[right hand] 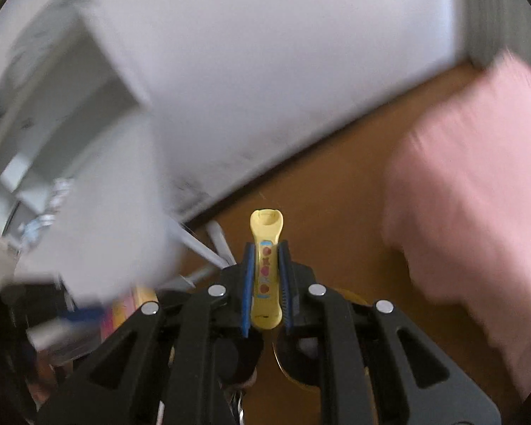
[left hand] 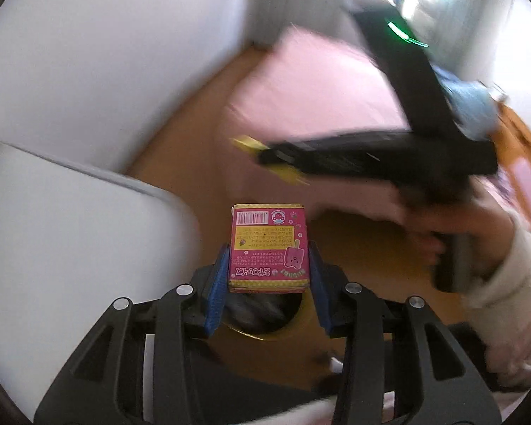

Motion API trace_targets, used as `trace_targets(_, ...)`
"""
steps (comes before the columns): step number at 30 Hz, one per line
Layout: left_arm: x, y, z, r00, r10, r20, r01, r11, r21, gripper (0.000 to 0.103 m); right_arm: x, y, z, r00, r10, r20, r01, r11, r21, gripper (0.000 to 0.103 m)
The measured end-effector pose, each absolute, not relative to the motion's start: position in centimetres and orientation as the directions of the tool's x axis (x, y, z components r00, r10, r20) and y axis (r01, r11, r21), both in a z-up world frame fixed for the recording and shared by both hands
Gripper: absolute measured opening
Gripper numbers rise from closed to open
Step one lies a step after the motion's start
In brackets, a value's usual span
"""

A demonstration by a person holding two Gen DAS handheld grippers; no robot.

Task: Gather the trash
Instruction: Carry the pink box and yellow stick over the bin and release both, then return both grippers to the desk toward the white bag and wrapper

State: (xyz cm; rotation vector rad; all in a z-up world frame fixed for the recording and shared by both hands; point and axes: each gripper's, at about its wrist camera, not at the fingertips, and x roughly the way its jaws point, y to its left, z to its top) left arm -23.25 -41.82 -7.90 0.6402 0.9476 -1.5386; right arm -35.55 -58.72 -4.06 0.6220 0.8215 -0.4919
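Note:
A pink and yellow snack box (left hand: 268,248) with a barcode is clamped between the blue pads of my left gripper (left hand: 268,248), above the brown floor. Blurred, my right gripper (left hand: 265,157) crosses the upper right of the left wrist view with a yellow wrapper (left hand: 246,142) sticking out of its tip and a hand (left hand: 442,226) on its handle. In the right wrist view my right gripper (right hand: 266,248) is shut on that flat yellow wrapper (right hand: 265,269), which bears red fruit pictures and pokes past the pads.
A white wall (left hand: 106,53) and a white curved object (left hand: 53,248) fill the left. A pink cushion or cover (right hand: 478,194) lies on the brown floor (right hand: 336,194) at the right. Blurred white furniture (right hand: 70,141) and cluttered items (right hand: 88,318) stand at the left.

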Motion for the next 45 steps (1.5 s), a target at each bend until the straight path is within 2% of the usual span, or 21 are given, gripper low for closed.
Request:
trace_targets(4, -25.1, -45.6, -17.0, -0.195, -0.37, -0.908, 0.973, 0.04, -0.225, 0.041, -37.9, -61.9, -13.2, 0.474, -0.039, -0.88, 0.709, 0.609, 0.356, 0.014)
trace_targets(8, -23.6, -47.3, -23.6, -0.199, -0.254, -0.947, 0.956, 0.162, -0.244, 0.041, -38.4, -62.4, -18.1, 0.406, 0.074, -0.911, 0.721, 0.587, 0.369, 0.014)
trace_targets(10, -22.9, -47.4, -24.7, -0.213, -0.236, -0.948, 0.946, 0.191, -0.26, 0.041, -38.8, -62.5, -19.1, 0.411, 0.114, -0.904, 0.72, 0.568, 0.399, 0.014)
trace_targets(21, -25.5, -49.2, -25.2, -0.259, -0.197, -0.946, 0.946, 0.149, -0.289, 0.041, -40.5, -62.9, -19.9, 0.421, 0.129, -0.898, 0.736, 0.53, 0.421, 0.014)
trace_targets(22, -25.6, -49.1, -25.1, -0.255, -0.198, -0.946, 0.947, 0.144, -0.286, 0.044, -41.0, -63.2, -19.8, 0.425, 0.129, -0.896, 0.737, 0.525, 0.425, 0.014)
trace_targets(23, -25.8, -49.1, -24.9, -0.257, -0.207, -0.944, 0.948, 0.137, -0.288, 0.064, -41.1, -63.2, -19.8, 0.431, 0.133, -0.892, 0.737, 0.519, 0.433, 0.014)
trace_targets(24, -26.0, -49.2, -24.7, -0.253, -0.219, -0.942, 0.948, 0.138, -0.286, 0.089, -41.3, -63.3, -19.8, 0.44, 0.142, -0.887, 0.737, 0.507, 0.447, 0.021)
trace_targets(25, -26.1, -49.1, -24.1, -0.233, -0.251, -0.94, 0.952, 0.14, -0.273, 0.096, -41.4, -63.6, -20.0, 0.443, 0.144, -0.885, 0.744, 0.491, 0.453, 0.048)
trace_targets(27, -26.5, -49.2, -23.5, -0.21, -0.28, -0.937, 0.959, 0.128, -0.253, 0.096, -41.8, -63.8, -19.8, 0.445, 0.128, -0.887, 0.753, 0.483, 0.447, 0.087)
trace_targets(30, -26.8, -48.9, -21.5, -0.187, -0.317, -0.93, 0.966, 0.112, -0.233, 0.096, -42.3, -64.4, -17.8, 0.457, 0.035, -0.889, 0.766, 0.491, 0.413, 0.088)
trace_targets(32, -26.8, -48.3, -19.0, -0.16, -0.382, -0.91, 0.971, 0.104, -0.214, 0.096, -43.5, -65.0, -15.4, 0.432, -0.117, -0.894, 0.812, 0.481, 0.33, 0.089)
trace_targets(33, -26.8, -47.7, -17.0, -0.143, -0.434, -0.889, 0.975, 0.093, -0.203, 0.096, -43.9, -65.2, -14.5, 0.405, -0.188, -0.895, 0.835, 0.475, 0.278, 0.095)
trace_targets(35, -26.5, -45.7, -11.6, -0.095, -0.572, -0.815, 0.984, 0.073, -0.166, 0.096, -45.0, -65.0, -11.8, 0.308, -0.423, -0.852, 0.891, 0.442, 0.103, 0.097)
trace_targets(37, -25.8, -43.8, -7.6, -0.036, -0.661, -0.749, 0.988, 0.091, -0.127, 0.096, -45.3, -64.4, -10.6, 0.295, -0.509, -0.809, 0.893, 0.448, 0.044, 0.097)
trace_targets(40, -23.0, -39.6, -2.1, 0.151, -0.747, -0.648, 0.977, 0.212, -0.016, 0.097, -44.9, -64.1, -11.1, 0.341, -0.449, -0.826, 0.864, 0.496, 0.088, 0.096)
trace_targets(42, -19.7, -36.6, 0.1, 0.32, -0.723, -0.612, 0.93, 0.362, 0.06, 0.097, -45.1, -63.9, -10.9, 0.402, -0.413, -0.817, 0.85, 0.5, 0.166, 0.096)
trace_targets(45, -14.4, -30.8, 1.3, 0.478, -0.647, -0.594, 0.835, 0.546, 0.077, 0.097, -46.2, -63.7, -8.5, 0.429, -0.493, -0.757, 0.871, 0.448, 0.202, 0.096)
